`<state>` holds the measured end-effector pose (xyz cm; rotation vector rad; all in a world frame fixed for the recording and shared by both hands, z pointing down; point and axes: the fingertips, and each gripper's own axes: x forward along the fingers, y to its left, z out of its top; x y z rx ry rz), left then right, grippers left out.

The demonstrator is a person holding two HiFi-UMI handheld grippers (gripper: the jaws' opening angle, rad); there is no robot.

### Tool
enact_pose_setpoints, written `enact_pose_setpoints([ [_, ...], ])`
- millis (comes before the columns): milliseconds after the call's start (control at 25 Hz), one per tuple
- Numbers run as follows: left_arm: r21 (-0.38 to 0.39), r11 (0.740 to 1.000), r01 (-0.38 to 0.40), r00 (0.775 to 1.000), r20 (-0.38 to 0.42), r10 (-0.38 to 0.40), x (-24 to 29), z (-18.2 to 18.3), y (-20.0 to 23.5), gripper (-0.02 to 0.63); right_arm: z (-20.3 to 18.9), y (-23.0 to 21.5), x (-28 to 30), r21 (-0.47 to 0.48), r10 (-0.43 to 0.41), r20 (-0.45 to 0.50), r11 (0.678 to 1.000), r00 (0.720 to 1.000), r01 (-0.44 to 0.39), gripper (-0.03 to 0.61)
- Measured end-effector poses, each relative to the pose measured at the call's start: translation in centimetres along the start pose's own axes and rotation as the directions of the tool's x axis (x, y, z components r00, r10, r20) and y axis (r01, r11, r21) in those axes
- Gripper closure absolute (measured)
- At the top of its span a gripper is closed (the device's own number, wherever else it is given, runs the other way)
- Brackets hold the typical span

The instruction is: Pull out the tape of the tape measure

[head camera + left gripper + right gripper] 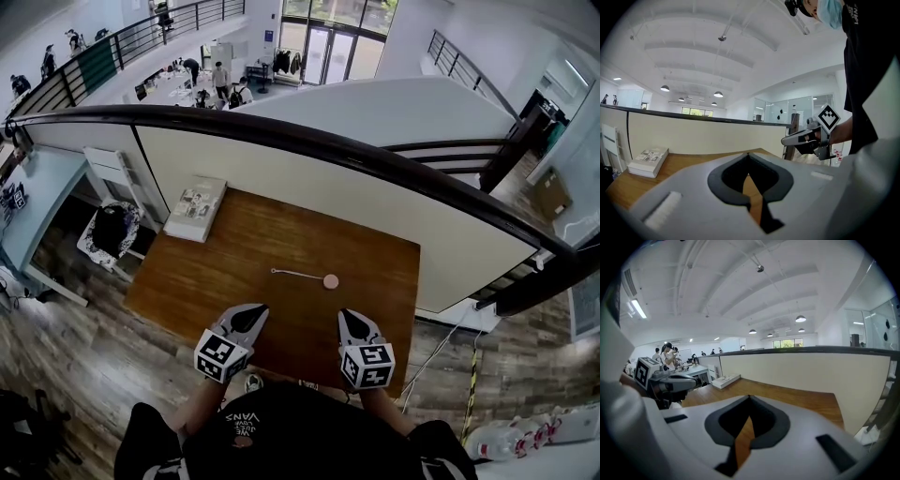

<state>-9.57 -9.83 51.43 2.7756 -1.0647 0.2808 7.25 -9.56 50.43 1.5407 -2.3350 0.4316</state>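
Left gripper [748,154]: jaws closed tip to tip with nothing held; only tabletop shows through the slot behind the pads. It hangs over the table's near edge.
Right gripper [749,397]: also closed and empty, level with the left one and just to its right.
Tape measure: a small round pink tape measure case [330,280] lies on the brown wooden table [234,244]. It is ahead of both grippers, closer to the right gripper's line and well apart from either.
Tape: a thin pale strip [298,275] already lies out of the case, running leftwards to a small end tab [273,271] ahead of the left gripper.
Step in hand: neither gripper is engaged; any further pull probably starts with a reach forward.
Doing it well: open both grippers first. Pin the light case with the right, or it will likely slide. Pinch the tab with the left and draw it straight away from the case, low and level, so the strip does not twist.
Risk: a slipped tab may let the tape snap back.
Other: a pale flat book [196,208] lies far ahead-left of the left gripper, clear of the pull.
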Motion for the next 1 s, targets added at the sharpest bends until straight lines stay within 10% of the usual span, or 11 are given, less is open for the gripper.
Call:
enact_pose_setpoints([
  [1000,-0.015,1.0,0.007,1.0,0.011,-0.007,1.3,0.1,0.1,0.603,0.6,-0.1,1.1,-0.011,0.004,0.011,1.0,1.0,-0.004,0.568],
])
